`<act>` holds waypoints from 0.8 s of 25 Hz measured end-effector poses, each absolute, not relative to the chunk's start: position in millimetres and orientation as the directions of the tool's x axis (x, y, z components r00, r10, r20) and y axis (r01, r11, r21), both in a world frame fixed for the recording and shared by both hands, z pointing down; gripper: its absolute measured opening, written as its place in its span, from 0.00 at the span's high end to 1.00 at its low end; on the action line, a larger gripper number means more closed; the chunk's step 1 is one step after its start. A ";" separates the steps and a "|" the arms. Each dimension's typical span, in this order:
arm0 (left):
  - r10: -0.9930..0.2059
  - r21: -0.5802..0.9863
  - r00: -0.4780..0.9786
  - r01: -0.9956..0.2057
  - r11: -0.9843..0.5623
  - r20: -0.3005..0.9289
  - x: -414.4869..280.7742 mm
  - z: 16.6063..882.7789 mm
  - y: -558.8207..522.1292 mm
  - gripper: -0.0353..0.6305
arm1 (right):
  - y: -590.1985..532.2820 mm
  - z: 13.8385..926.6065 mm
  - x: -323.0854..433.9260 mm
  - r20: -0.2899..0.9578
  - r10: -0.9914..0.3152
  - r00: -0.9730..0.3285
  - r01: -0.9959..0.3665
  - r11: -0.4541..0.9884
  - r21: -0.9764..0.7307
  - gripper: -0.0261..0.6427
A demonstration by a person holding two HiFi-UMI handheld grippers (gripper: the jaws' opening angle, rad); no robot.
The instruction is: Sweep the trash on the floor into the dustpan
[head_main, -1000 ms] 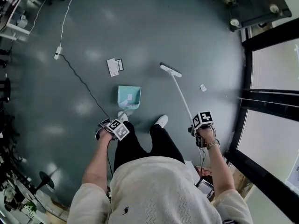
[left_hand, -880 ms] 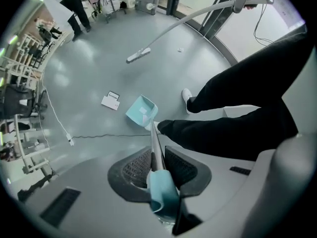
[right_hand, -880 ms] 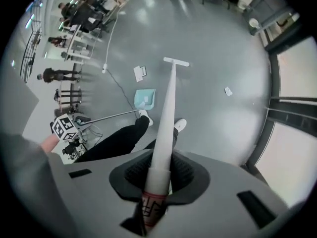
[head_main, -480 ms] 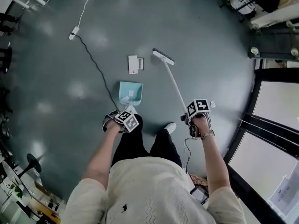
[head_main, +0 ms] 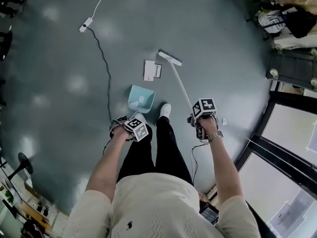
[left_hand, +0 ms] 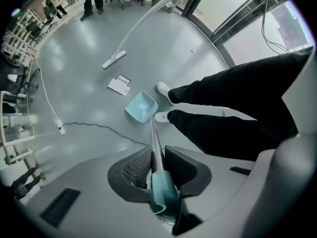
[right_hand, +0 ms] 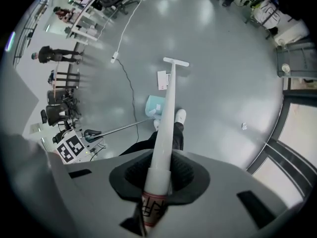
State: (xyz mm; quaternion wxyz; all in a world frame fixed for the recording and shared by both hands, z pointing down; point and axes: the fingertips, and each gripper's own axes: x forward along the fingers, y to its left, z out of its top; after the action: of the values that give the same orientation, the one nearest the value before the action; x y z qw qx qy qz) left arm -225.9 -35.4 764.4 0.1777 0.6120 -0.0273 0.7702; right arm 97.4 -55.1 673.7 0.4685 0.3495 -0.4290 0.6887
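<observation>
Left gripper (left_hand: 157,168) jaws clamped on the dustpan (left_hand: 140,106) handle, right gripper (right_hand: 161,175) jaws clamped on the broom (right_hand: 168,98) pole — paper trash (right_hand: 162,79) lies far ahead of both, just beyond the pan — a skewed stroke could push it past the mouth.

A cable (head_main: 106,72) lies at nine o'clock from the dustpan (head_main: 140,98), a shoe (head_main: 165,110) at four. The floor (head_main: 126,38) at eleven o'clock is open.

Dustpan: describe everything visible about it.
The dustpan is pale teal, plastic-looking, a shallow scoop resting on the grey floor, mouth facing away from the person toward a sheet of paper. A white scrap lies inside. Its thin metal handle rises to a teal grip clamped in the left gripper.
</observation>
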 end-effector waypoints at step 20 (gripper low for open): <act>0.311 0.216 -0.159 -0.436 -0.874 0.937 -248.3 776.7 -27.1 0.81 | -6.1 672.5 81.8 0.795 0.604 0.058 -0.910 0.360 -0.208 0.86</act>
State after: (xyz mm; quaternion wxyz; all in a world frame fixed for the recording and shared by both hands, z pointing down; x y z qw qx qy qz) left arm -248.3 -27.1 776.7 0.2458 0.6001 -0.0521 0.7594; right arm 81.8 -6.1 672.5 0.7049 0.1786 -0.4278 0.5369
